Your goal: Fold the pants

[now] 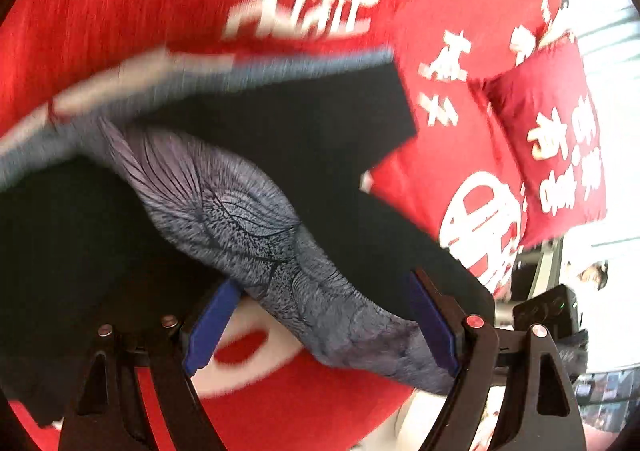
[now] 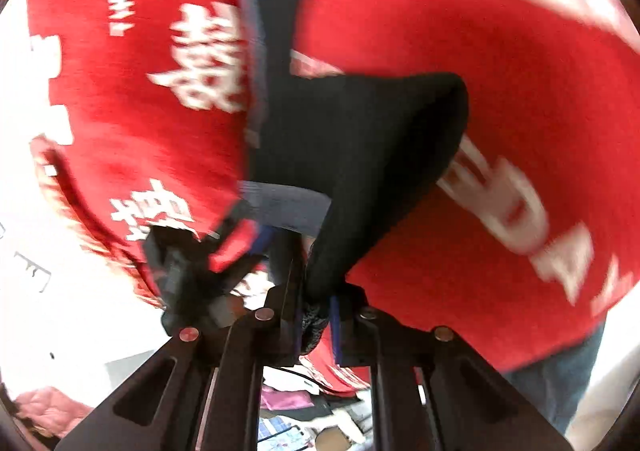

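Observation:
The pants (image 1: 304, 139) are black with a grey-blue waistband (image 1: 200, 79) and a grey patterned lining or panel (image 1: 240, 211), lying on a red cloth. In the left wrist view my left gripper (image 1: 320, 315) is open, its blue pads (image 1: 212, 323) set wide apart on either side of the grey patterned fabric, which runs between them. In the right wrist view my right gripper (image 2: 316, 315) is shut on a bunched edge of the black pants (image 2: 352, 155), lifting the cloth off the surface. The left gripper (image 2: 188, 271) shows blurred at lower left there.
The red cloth with white lettering (image 1: 120, 11) covers the table; it also fills the right wrist view (image 2: 460, 71). A fold of the red cloth (image 1: 552, 131) hangs at the right edge. Beyond it are a white floor and clutter (image 2: 304, 403) below the table.

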A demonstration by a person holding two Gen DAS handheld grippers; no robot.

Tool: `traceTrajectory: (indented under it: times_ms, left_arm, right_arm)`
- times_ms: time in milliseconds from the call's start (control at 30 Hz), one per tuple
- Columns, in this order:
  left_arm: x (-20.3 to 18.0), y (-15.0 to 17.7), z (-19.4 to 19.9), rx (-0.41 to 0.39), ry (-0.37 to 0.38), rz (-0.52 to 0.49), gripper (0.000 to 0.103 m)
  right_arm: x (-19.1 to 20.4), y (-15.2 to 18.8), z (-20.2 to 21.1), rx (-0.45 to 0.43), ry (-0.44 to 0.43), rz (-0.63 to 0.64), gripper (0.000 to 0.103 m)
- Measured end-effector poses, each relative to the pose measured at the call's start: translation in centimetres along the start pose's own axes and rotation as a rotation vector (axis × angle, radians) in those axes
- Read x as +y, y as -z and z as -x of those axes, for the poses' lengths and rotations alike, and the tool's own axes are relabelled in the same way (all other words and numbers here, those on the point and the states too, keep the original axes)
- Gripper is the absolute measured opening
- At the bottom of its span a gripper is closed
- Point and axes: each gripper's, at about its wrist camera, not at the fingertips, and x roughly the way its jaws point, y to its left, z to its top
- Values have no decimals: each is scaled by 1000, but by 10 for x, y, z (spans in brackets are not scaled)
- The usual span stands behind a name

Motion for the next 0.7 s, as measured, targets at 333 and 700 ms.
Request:
traceTrajectory:
  times_ms: [333, 700]
  left_arm:
    - [9, -97, 47, -271, -155, 3, 85]
    - [62, -35, -2, -93, -381, 99, 85]
  right_arm:
    - [155, -187, -42, -101, 95, 304, 49]
    - [113, -192, -52, -159, 470, 293, 67]
